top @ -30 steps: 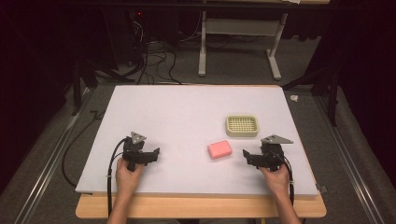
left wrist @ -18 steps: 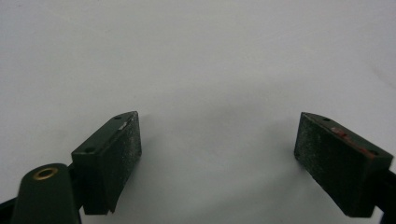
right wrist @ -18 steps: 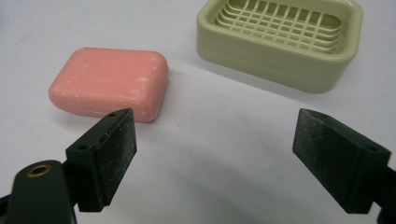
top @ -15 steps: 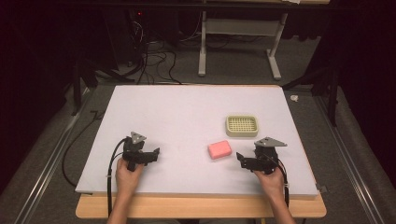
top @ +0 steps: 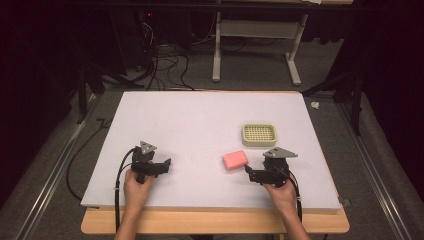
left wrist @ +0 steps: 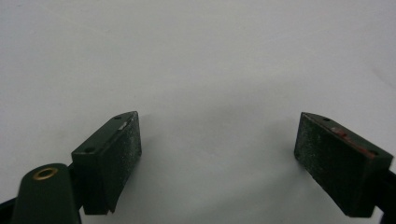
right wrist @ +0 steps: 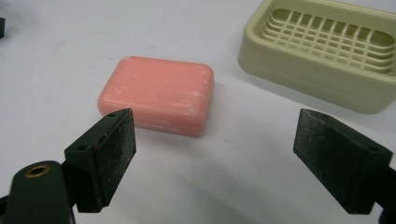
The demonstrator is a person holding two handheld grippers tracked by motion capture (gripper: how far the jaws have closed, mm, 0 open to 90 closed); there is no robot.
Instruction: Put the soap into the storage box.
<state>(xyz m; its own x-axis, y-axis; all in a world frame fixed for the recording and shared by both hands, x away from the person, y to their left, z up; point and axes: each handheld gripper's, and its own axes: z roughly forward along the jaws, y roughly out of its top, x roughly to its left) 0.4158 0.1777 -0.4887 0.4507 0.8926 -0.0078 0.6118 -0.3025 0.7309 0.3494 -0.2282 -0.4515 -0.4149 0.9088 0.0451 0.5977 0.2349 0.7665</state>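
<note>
A white bench [top: 200,130] carries a pink soap bar [top: 235,160] lying flat near its front right, long axis running left to right and tilted slightly up toward the right. Just behind it sits a pale green soap dish [top: 259,134]. The right tongs [top: 248,173] hover just beside the bar, jaws wide apart; the left tongs [top: 167,164] rest well apart from it, jaws apart too.

Dim room, grey carpet floor [top: 45,165], tangled cables [top: 165,65], white table legs [top: 252,42] beyond the white-topped table [top: 200,120]
</note>
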